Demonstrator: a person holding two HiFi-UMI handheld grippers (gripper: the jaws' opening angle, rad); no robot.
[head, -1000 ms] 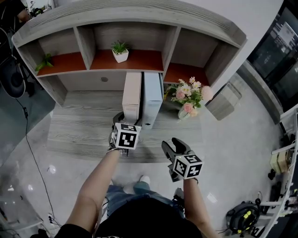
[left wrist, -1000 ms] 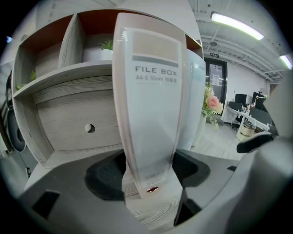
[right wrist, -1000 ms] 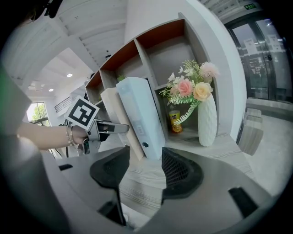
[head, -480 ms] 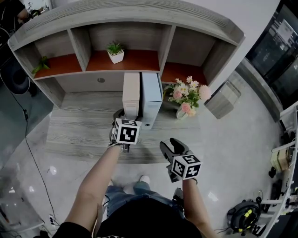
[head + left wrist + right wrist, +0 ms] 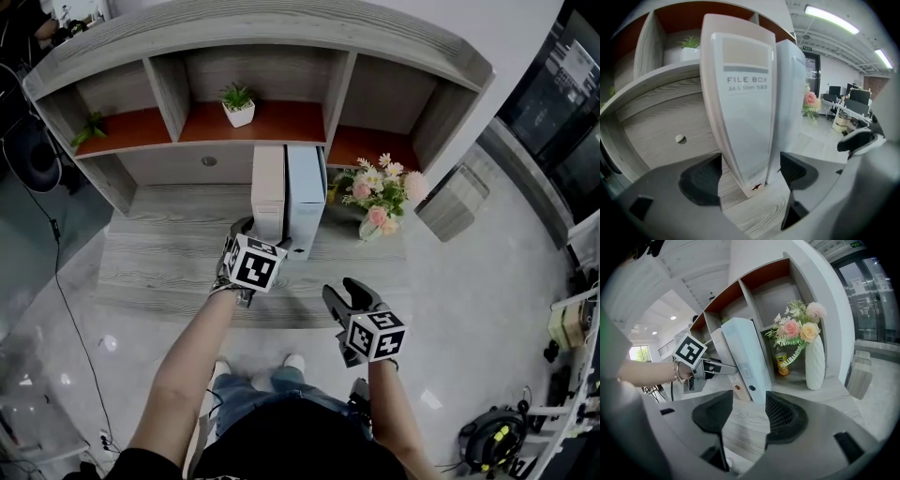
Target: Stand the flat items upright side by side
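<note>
Two file boxes stand upright side by side on the wooden desk (image 5: 159,267): a beige one (image 5: 267,192) (image 5: 743,117) on the left and a pale blue one (image 5: 306,197) (image 5: 747,357) touching its right side. My left gripper (image 5: 264,234) (image 5: 750,176) straddles the beige box's lower spine. Its jaws are opening, and the pads stand a little off the box on both sides. My right gripper (image 5: 354,292) (image 5: 747,413) hovers open and empty near the desk's front edge, right of the boxes.
A white vase of flowers (image 5: 375,202) (image 5: 814,357) stands just right of the blue box, with a small orange bottle (image 5: 782,363) behind it. The shelf unit (image 5: 262,37) above holds a potted plant (image 5: 239,103). A grey bin (image 5: 450,202) sits on the floor at the right.
The left gripper's jaws have spread away from the beige box's spine and its marker cube has tilted slightly. Both boxes stay upright. The right gripper has barely moved.
</note>
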